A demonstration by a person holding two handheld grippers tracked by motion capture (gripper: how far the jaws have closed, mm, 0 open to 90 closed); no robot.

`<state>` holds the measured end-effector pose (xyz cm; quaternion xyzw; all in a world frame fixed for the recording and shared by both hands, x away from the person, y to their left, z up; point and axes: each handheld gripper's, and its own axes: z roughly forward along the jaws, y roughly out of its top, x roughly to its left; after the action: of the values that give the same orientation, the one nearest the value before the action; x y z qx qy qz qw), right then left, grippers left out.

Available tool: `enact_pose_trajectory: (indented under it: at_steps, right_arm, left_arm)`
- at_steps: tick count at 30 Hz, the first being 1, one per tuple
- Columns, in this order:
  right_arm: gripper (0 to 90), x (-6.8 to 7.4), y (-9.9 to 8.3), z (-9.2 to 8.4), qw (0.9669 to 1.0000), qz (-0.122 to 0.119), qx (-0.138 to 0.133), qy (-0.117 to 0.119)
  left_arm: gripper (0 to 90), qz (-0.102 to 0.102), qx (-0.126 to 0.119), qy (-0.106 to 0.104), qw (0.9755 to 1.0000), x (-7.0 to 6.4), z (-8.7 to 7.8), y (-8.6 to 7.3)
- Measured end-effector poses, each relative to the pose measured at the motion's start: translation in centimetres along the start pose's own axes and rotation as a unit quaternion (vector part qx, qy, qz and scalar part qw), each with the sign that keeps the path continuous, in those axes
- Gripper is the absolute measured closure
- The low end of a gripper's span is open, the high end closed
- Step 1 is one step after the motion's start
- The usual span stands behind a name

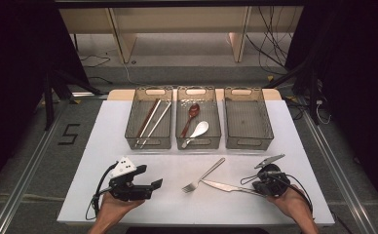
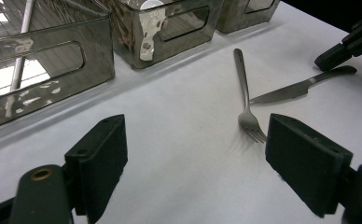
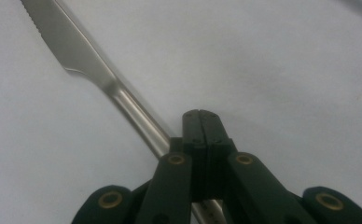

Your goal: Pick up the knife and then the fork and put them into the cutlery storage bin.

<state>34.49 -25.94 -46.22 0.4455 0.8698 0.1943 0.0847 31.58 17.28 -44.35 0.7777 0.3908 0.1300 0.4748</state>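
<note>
A steel fork [image 1: 204,176] [image 2: 242,84] and a table knife [image 1: 226,186] [image 2: 291,91] lie crossed on the white table, in front of the bins. My right gripper [image 1: 256,186] [image 3: 202,116] is shut, its jaws pressed flat together, at the knife's handle end. In the right gripper view the knife [image 3: 86,56] runs slantwise under the jaws; I cannot tell whether they touch it. My left gripper [image 1: 150,178] [image 2: 195,158] rests at the front left, open wide with nothing between its pads, pointing toward the fork.
Three wire bins stand in a row at the back. The left bin [image 1: 130,127] holds chopsticks [image 1: 150,119], the middle bin [image 1: 199,145] a brown spoon [image 1: 192,113] and a white spoon [image 1: 199,129], the right bin [image 1: 249,145] nothing. Bare tabletop [image 1: 177,204] lies between my hands.
</note>
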Motion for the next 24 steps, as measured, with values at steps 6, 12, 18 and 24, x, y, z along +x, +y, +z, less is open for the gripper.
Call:
enact_pose_trajectory:
  at_steps: [6,12,18,24]
  right_arm:
    - [90.0,0.3,0.1,-0.1,0.9999,-0.011,0.010,-0.004]
    - [69.6,0.4,0.7,-1.6,0.9990,-0.040,-0.015,0.013]
    - [49.7,1.2,1.3,-1.8,0.9957,-0.085,0.009,0.037]
    - [44.9,1.7,1.8,-0.7,0.9924,-0.108,0.041,0.042]
  left_arm:
    - [20.5,-0.001,0.001,0.000,1.0000,0.1,-0.1,0.0]
    - [20.4,-0.004,-0.002,0.001,1.0000,0.1,-0.1,0.0]
    - [20.2,-0.004,-0.005,-0.002,1.0000,0.1,-0.1,0.0]
    - [20.0,-0.004,-0.007,-0.002,1.0000,0.1,-0.2,0.0]
